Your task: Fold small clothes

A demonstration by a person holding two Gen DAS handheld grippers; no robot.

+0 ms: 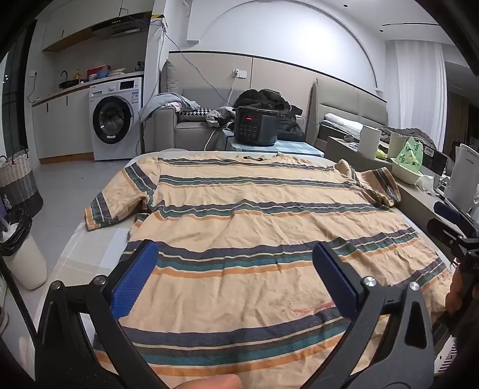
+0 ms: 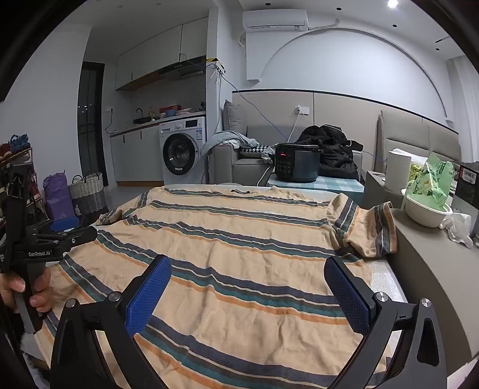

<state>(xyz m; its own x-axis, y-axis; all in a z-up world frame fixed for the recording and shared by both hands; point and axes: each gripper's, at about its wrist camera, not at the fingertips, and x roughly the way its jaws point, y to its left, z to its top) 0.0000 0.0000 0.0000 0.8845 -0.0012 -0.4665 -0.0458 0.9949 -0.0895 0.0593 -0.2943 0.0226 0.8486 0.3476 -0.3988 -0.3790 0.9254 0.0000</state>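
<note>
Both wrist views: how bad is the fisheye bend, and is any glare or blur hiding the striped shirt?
Left wrist view: edges bow strongly, corners vignette black, striped shirt sharp and evenly lit, no glare. Right wrist view: same bowing, one bright ceiling light flares at the top, shirt clear, only a pale sheen on the table beside it.

The striped T-shirt point(image 1: 254, 215) lies spread flat on the worktop point(image 1: 89, 254), unfolded, with its collar at the far edge and its hem at the near edge. The fabric is pale orange with horizontal bands of dark grey, teal, white and deeper orange, and it shows light wrinkles across the body. One short sleeve point(image 1: 116, 200) extends flat to the left side, while the other sleeve point(image 2: 365, 227) is bunched against the raised ledge on the right.
</note>
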